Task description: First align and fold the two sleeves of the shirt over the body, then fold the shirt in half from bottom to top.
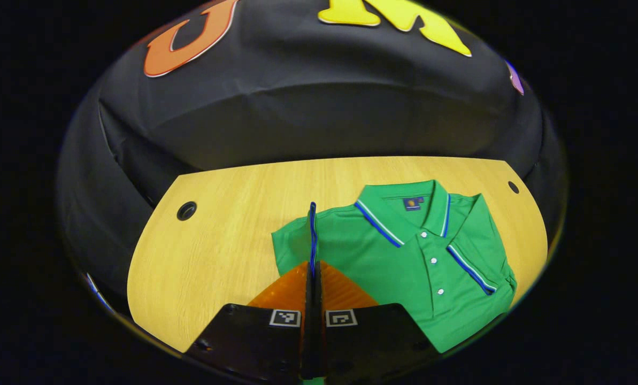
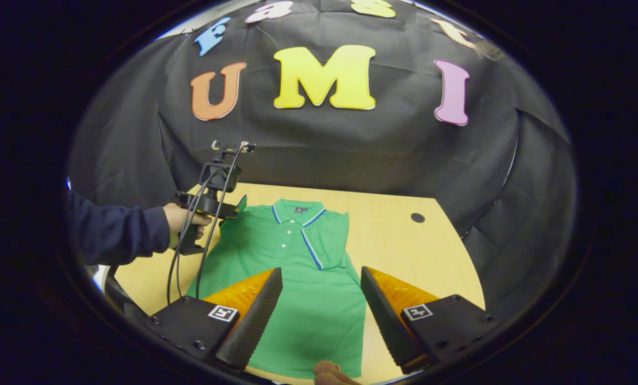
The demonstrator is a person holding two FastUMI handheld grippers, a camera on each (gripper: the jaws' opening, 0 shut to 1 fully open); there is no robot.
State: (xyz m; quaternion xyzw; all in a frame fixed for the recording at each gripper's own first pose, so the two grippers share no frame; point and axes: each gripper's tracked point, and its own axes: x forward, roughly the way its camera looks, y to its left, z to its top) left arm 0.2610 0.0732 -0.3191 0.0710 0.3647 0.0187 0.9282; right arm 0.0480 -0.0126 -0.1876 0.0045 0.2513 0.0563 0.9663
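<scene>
Wood-grain table (image 2: 404, 251) carries the green polo shirt (image 2: 297, 278), which lies flat, collar toward the booth wall and hem toward me. In the right gripper view the shirt sits at the middle of the table, with bare wood to its right as far as a round cable hole (image 2: 417, 217), and a narrower bare strip on its left. In the left gripper view bare wood runs left of the shirt to a second cable hole (image 1: 186, 210).

One sleeve (image 2: 327, 238) is already folded over the body; its striped cuff lies diagonally across the chest, beside the button placket.

A small dark label (image 1: 412, 203) sits inside the collar; its writing is too small to read.

My left gripper (image 1: 313, 251) is closed with both fingers pinching the other sleeve (image 1: 313, 224), whose striped cuff stands up between them. My left hand (image 2: 182, 219) shows holding that tool at the shirt's left shoulder.

My right gripper (image 2: 321, 278) is spread wide above the shirt's lower half, holding nothing.
</scene>
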